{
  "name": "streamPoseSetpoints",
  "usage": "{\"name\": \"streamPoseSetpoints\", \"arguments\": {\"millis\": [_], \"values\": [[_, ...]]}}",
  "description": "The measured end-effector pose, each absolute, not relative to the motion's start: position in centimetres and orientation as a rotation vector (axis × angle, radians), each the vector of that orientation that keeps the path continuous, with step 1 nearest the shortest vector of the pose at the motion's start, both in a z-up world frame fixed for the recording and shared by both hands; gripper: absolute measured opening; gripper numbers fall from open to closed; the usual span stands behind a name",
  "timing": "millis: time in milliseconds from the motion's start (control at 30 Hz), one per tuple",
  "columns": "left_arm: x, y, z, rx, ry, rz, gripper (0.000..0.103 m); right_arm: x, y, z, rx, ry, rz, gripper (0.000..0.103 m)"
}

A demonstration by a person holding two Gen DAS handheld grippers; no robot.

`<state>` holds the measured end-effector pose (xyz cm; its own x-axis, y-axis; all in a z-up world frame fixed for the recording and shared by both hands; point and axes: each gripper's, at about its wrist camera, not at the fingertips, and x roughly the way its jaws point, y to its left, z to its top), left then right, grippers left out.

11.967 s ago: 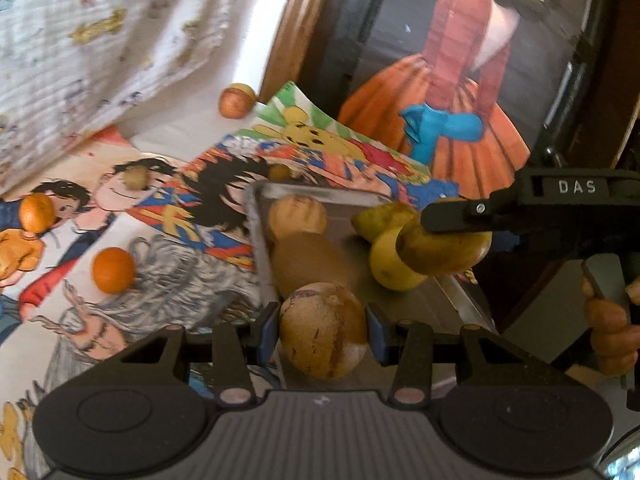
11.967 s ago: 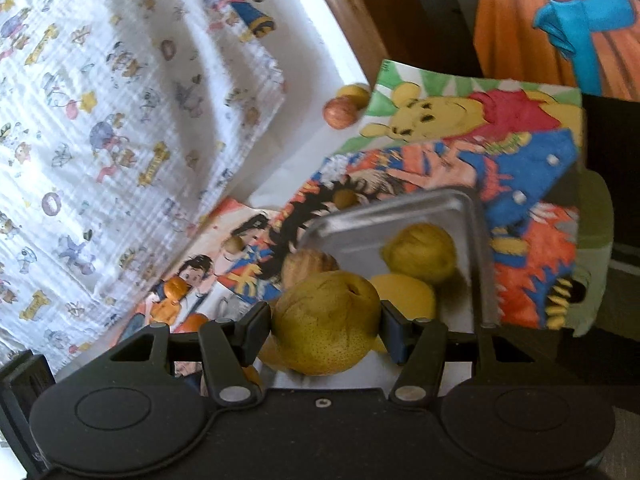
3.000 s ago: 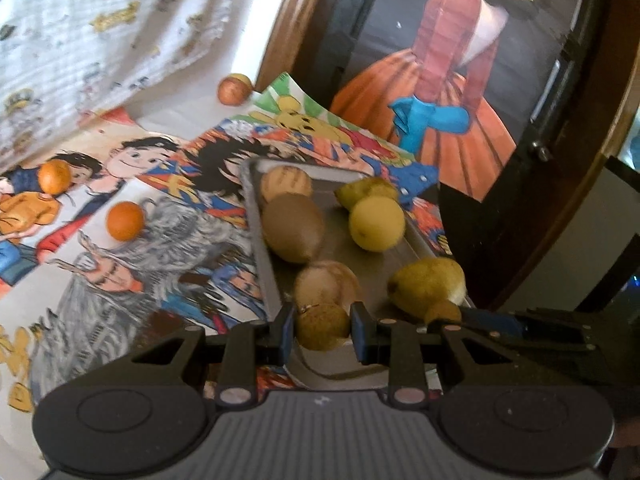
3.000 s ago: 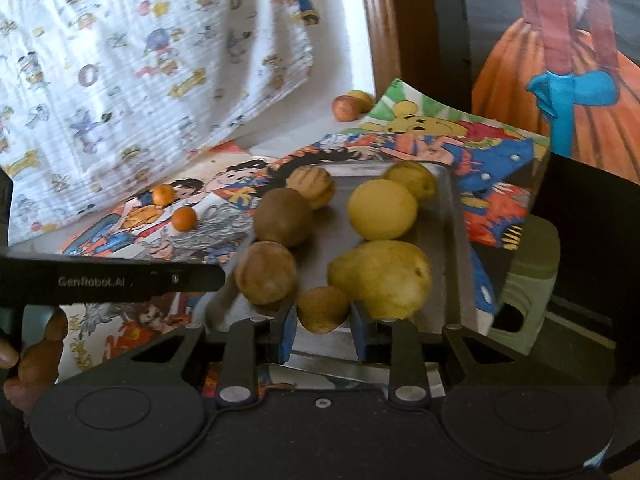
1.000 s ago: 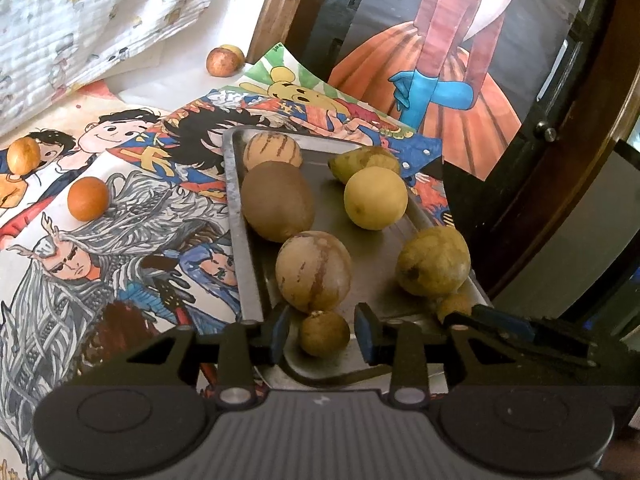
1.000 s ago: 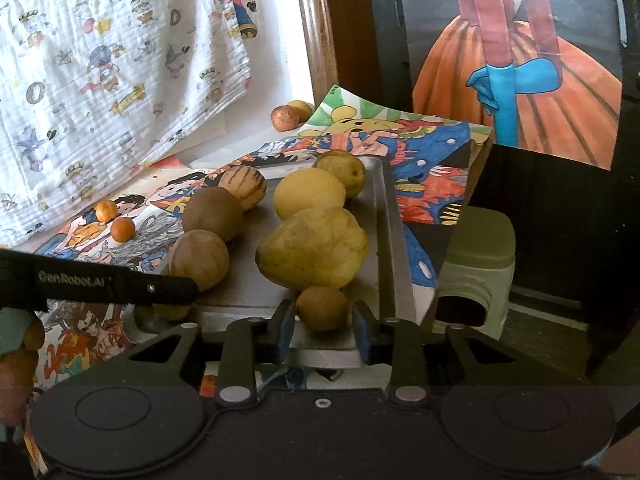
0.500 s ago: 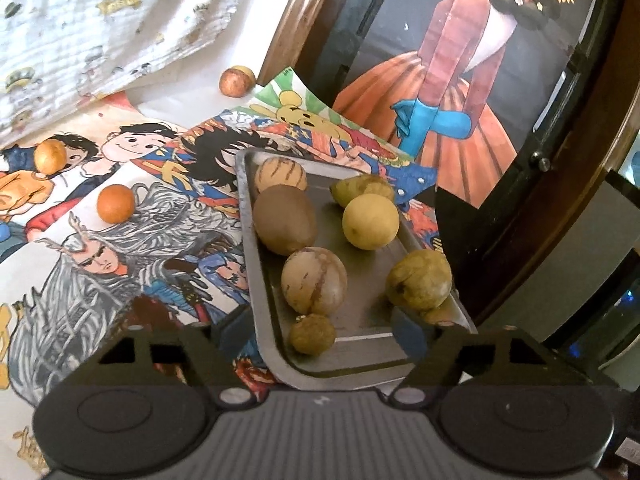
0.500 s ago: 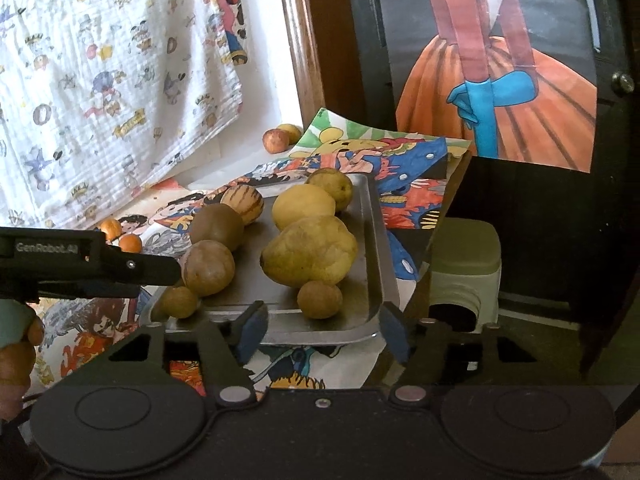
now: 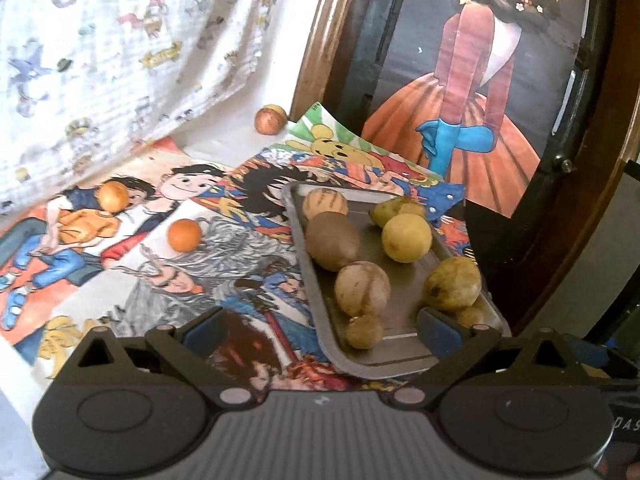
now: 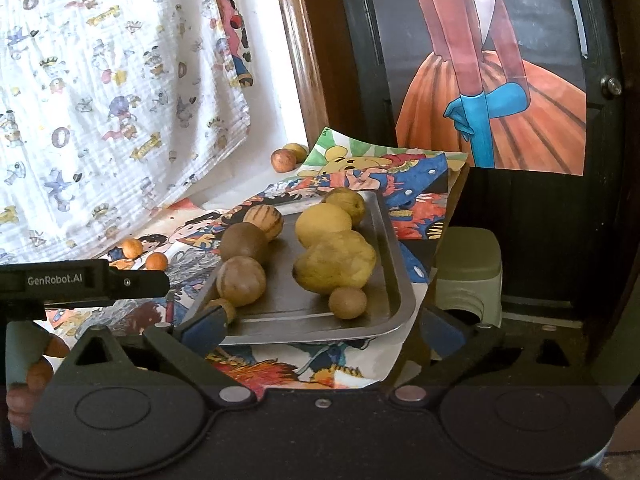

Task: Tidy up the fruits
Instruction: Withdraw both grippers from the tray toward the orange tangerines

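Observation:
A metal tray [image 9: 400, 346] [image 10: 296, 314] on the cartoon-print cloth holds several fruits. Among them are a yellow lemon [image 9: 406, 237] [image 10: 323, 220], a big pear [image 9: 452, 283] [image 10: 336, 262], a striped round fruit [image 9: 362, 288] [image 10: 241, 280] and a brown oval fruit [image 9: 332, 240]. One small brown fruit [image 9: 364, 331] lies at the tray's near left, another [image 10: 347, 302] beside the pear. My left gripper [image 9: 320, 332] and right gripper [image 10: 322, 330] both stand open just short of the tray's near edge, with nothing held.
Two oranges [image 9: 184, 234] [image 9: 113, 196] lie on the cloth left of the tray. A reddish apple [image 9: 271, 119] [image 10: 283, 160] sits at the back by the wooden frame. A green stool [image 10: 468, 264] stands right of the table. A hand [image 10: 36, 372] holds the left gripper's handle.
Over the last second both grippers opened off the small brown fruits, left them on the tray and drew back from its near edge.

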<state>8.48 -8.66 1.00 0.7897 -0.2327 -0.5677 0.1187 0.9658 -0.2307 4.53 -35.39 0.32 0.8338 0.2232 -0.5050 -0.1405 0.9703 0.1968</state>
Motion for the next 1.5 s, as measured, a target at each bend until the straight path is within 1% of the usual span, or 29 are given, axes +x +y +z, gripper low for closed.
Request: {"name": "streamPoseSetpoints", "arguments": {"millis": [267,767,1033,1333,1500], "values": [[5.7,-6.5,0.7,-0.149,0.609,-0.11,0.103,2.9,-33.2,0.8,0.104,0.564,0.197,0.102],[2.1,-2.7,-0.9,-0.136,0.681,-0.007,0.103,0.4,-29.6,0.1,0.015,0.66,0.249,0.102],[1.0,-0.8,-0.6,-0.162,0.687,0.058,0.103,-0.1,-27.8,0.2,-0.023,0.67,0.291,0.102],[1.0,2.1,-0.4,-0.216,0.706,0.146,0.103,1.2,-25.3,1.6,-0.046,0.667,0.389,0.102],[1.9,4.5,-0.1,-0.259,0.715,0.204,0.103,3.6,-23.5,3.6,-0.001,0.645,0.443,0.102]]}}
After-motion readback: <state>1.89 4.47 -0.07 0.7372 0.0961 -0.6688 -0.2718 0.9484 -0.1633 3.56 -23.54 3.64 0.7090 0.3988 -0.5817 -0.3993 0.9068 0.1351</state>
